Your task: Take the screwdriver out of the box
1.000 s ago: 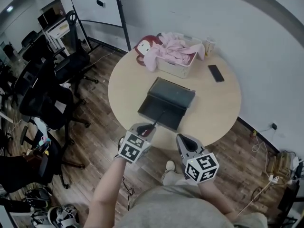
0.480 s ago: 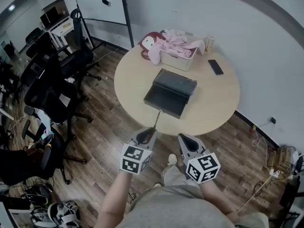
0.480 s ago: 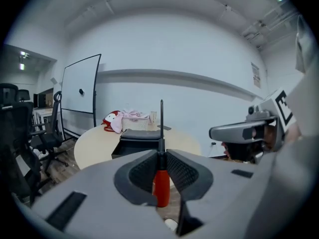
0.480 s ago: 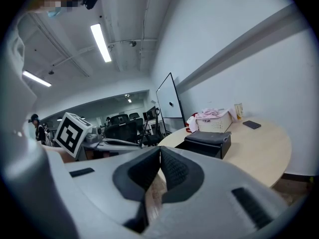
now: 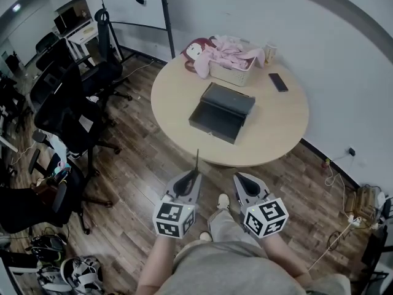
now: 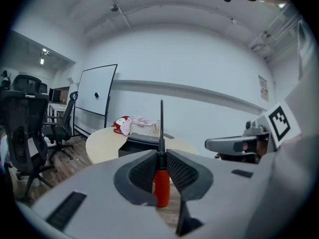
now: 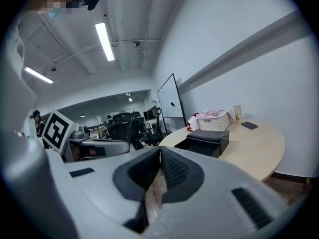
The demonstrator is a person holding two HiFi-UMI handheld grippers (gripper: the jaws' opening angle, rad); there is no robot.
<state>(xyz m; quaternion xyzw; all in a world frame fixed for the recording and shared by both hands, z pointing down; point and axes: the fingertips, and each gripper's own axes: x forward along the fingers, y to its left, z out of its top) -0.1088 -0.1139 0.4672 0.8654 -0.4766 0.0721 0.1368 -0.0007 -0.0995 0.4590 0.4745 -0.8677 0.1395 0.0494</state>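
A screwdriver with a red handle and a thin dark shaft is clamped between the jaws of my left gripper. Its shaft sticks forward beyond the tips. In the head view, the left gripper hovers over the wooden floor, short of the round table. The dark box lies open on that table with its lid up, and also shows as the box ahead of the left jaws. My right gripper is level beside the left. Its pads meet at the tips with nothing between them.
A white basket of pink cloth with a red-haired doll stands at the table's far side. A cup and a black phone are near it. Black office chairs crowd the left. A whiteboard stands behind.
Both grippers have drawn back from the table's near edge toward the person's body. The screwdriver went with the left gripper, away from the box. The table now looks farther off.
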